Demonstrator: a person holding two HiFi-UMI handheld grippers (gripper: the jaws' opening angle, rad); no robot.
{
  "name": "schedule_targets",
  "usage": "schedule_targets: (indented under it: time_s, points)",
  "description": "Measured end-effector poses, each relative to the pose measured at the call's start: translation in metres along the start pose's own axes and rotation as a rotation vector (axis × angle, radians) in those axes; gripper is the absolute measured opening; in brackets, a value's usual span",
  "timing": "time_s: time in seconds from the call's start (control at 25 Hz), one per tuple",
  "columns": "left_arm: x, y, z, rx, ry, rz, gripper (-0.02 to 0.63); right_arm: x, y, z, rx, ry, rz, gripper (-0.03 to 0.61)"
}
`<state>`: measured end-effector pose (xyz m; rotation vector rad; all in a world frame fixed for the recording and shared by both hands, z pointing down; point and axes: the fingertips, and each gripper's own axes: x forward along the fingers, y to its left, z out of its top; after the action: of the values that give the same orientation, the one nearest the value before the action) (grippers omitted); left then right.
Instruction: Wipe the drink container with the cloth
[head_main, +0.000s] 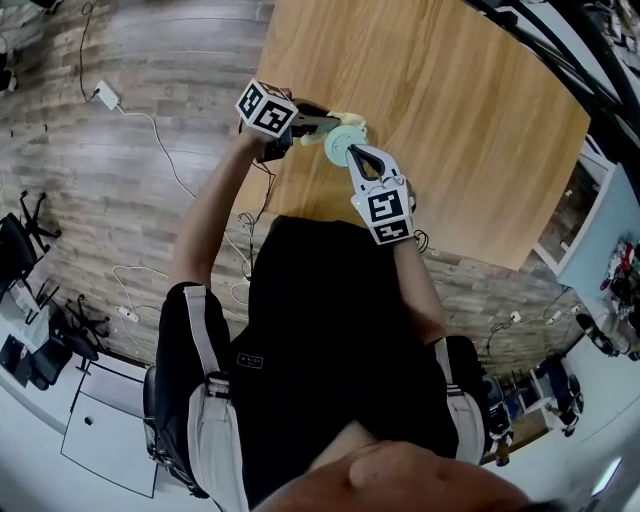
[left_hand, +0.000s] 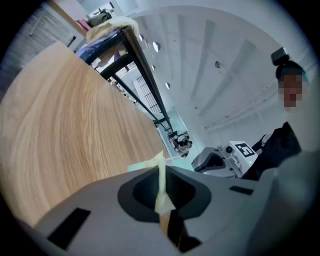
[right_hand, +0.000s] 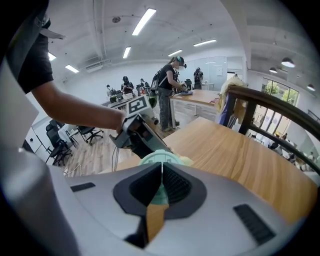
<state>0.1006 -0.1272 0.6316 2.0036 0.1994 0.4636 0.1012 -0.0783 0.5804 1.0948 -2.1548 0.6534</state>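
Head view looks down past the person's black top to the near edge of a pale wooden table (head_main: 450, 130). Plank flooring (head_main: 150, 210) lies off to the left, where a white cable (head_main: 150, 130) trails from a plug block. Next along, the left gripper (head_main: 330, 123) reaches in from the left with its marker cube (head_main: 265, 108) turned upward.

Left gripper view shows its jaws pressed together on a fold of pale yellow cloth (left_hand: 161, 182), which stands up as a thin strip between them. From above, the cloth bunches against the far side of the drink container (head_main: 338, 146), a mint-green piece with a round face. The container is held between the two grippers over the table's near edge; I cannot tell whether it touches the tabletop.

The right gripper (head_main: 357, 155) comes at the container from the person's side. Right gripper view shows those jaws closed on a thin mint-green part of the container. Its round face sits just beyond the tips, and a bit of the yellow cloth peeks out on its right. In that view the left gripper is close behind the container, held by a bare forearm.

Farther right the table's wood grain runs away toward a dark metal frame (head_main: 560, 70) crossing the corner. Across the room, other people (right_hand: 170, 75) stand at benches under strip lights.
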Motion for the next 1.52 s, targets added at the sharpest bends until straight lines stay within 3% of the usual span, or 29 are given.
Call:
schedule_targets:
  time_s: [0.32, 0.56, 0.84, 1.16, 1.52]
  points:
    - [-0.022, -0.031, -0.011, 0.008, -0.246, 0.093, 0.034, -0.009, -0.007, 0.000, -0.048, -0.006, -0.043, 0.034]
    - [-0.027, -0.028, -0.019, -0.058, -0.493, 0.163, 0.034, -0.011, -0.008, -0.003, -0.048, -0.020, -0.064, 0.034]
    - [-0.022, -0.004, -0.031, -0.162, -0.664, 0.213, 0.034, -0.008, -0.010, -0.002, -0.061, -0.035, -0.080, 0.034]
    - [-0.013, 0.047, -0.066, -0.349, -0.786, 0.288, 0.034, -0.003, -0.006, 0.001, -0.064, -0.042, -0.086, 0.034]
    - [0.000, 0.073, -0.099, -0.504, -0.807, 0.349, 0.034, -0.002, -0.007, 0.000, -0.071, -0.047, -0.092, 0.034]
